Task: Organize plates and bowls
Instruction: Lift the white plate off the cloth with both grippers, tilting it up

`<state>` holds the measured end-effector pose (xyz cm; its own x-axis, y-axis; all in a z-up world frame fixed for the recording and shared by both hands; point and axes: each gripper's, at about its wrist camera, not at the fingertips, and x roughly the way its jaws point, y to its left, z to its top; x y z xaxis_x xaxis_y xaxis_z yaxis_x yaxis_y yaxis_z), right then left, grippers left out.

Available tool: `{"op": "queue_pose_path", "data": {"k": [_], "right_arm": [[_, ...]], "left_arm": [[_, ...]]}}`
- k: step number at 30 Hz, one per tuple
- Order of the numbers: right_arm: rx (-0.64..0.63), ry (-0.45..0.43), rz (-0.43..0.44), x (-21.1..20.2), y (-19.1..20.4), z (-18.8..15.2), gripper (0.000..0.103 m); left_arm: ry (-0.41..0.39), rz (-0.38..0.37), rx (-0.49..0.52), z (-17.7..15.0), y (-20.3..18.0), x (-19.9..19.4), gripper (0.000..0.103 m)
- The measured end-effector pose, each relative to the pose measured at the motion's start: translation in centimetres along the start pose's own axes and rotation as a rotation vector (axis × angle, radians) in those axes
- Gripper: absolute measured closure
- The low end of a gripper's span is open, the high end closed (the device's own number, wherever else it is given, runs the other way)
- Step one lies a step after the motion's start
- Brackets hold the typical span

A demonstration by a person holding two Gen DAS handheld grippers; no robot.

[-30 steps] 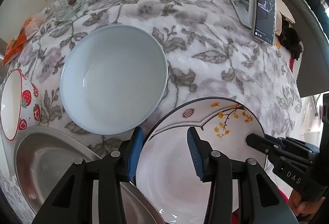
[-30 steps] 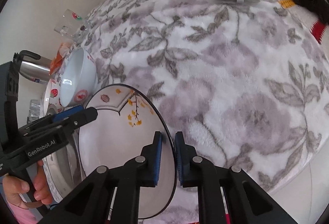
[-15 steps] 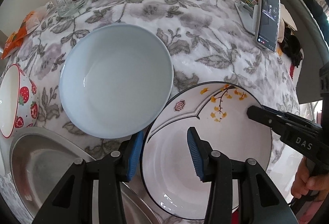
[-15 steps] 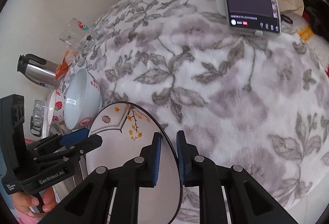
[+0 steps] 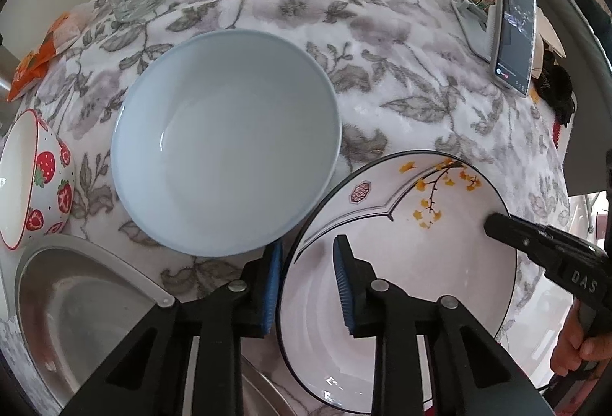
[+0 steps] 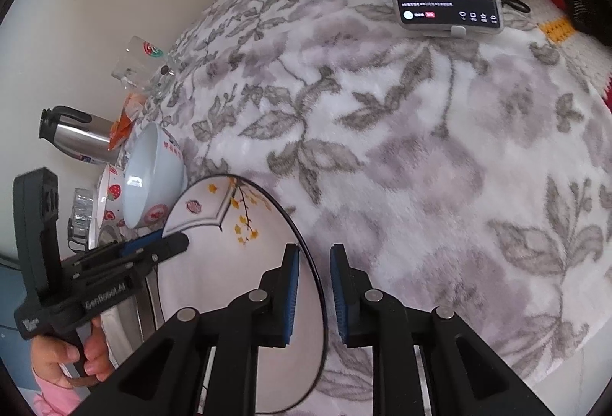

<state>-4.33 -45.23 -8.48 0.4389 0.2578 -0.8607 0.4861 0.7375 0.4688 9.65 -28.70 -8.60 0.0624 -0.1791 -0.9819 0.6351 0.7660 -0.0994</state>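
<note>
between the left gripper (image 5: 308,282) jaws, closing astride the near rim of the ginkgo-painted bowl (image 5: 413,255), pads not yet pressing; right gripper (image 6: 313,291) loosening on the far rim. handover step; next needs firm left grip, then nesting into pale blue bowl (image 5: 225,167) beside.

White black-rimmed plate (image 5: 401,244) with yellow blossom branch, tilted on the floral cloth, pale blue bowl (image 5: 225,167) upright just beside it, strawberry bowl (image 5: 34,182) tipped on its side, steel basin (image 5: 76,320) nearest the camera
</note>
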Motion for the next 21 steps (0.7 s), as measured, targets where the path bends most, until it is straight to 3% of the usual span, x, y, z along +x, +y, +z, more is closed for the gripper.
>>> {"op": "queue_pose_path", "data": {"k": [11,21], "right_arm": [[-0.041,0.016,-0.07,-0.7,0.4,-2.8,0.084],[-0.049,0.048,-0.04,-0.3,0.5,-4.1,0.084]], "left_arm": [[0.01,0.0,-0.007,-0.1,0.8,0.8,0.076],[0.01,0.001,-0.008,-0.1,0.8,0.9,0.076]]}}
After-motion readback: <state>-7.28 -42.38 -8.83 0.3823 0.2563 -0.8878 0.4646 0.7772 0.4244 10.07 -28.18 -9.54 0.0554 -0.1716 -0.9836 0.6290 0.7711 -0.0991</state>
